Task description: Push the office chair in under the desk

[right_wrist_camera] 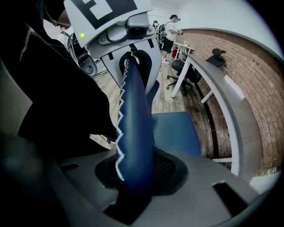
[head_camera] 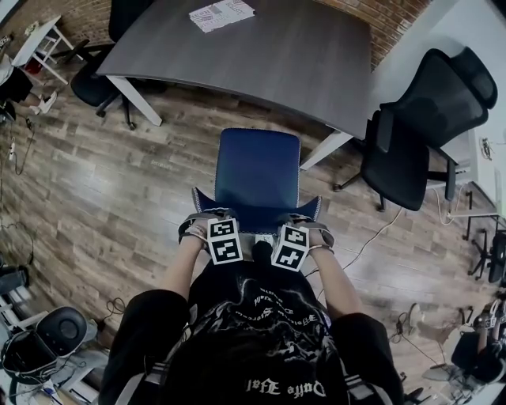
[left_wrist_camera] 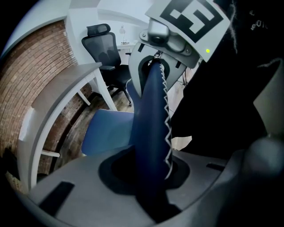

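A blue office chair stands in front of me, its seat (head_camera: 258, 170) pointing at the grey desk (head_camera: 261, 47) and short of its near edge. My left gripper (head_camera: 207, 224) and right gripper (head_camera: 304, 228) sit side by side on the top edge of the backrest (head_camera: 257, 213). In the left gripper view the blue backrest edge with white zigzag stitching (left_wrist_camera: 151, 133) runs between the jaws of my left gripper (left_wrist_camera: 148, 173), which is shut on it. The right gripper view shows the same edge (right_wrist_camera: 135, 133) clamped by my right gripper (right_wrist_camera: 133, 177), with the seat (right_wrist_camera: 175, 131) and desk (right_wrist_camera: 222, 97) beyond.
A black mesh chair (head_camera: 419, 134) stands right of the desk's white leg (head_camera: 324, 149). Another black chair (head_camera: 99, 79) is at the desk's left end. Papers (head_camera: 221, 14) lie on the desk. Cables and a bag (head_camera: 43, 340) lie on the wooden floor. A person (right_wrist_camera: 169, 33) stands far off.
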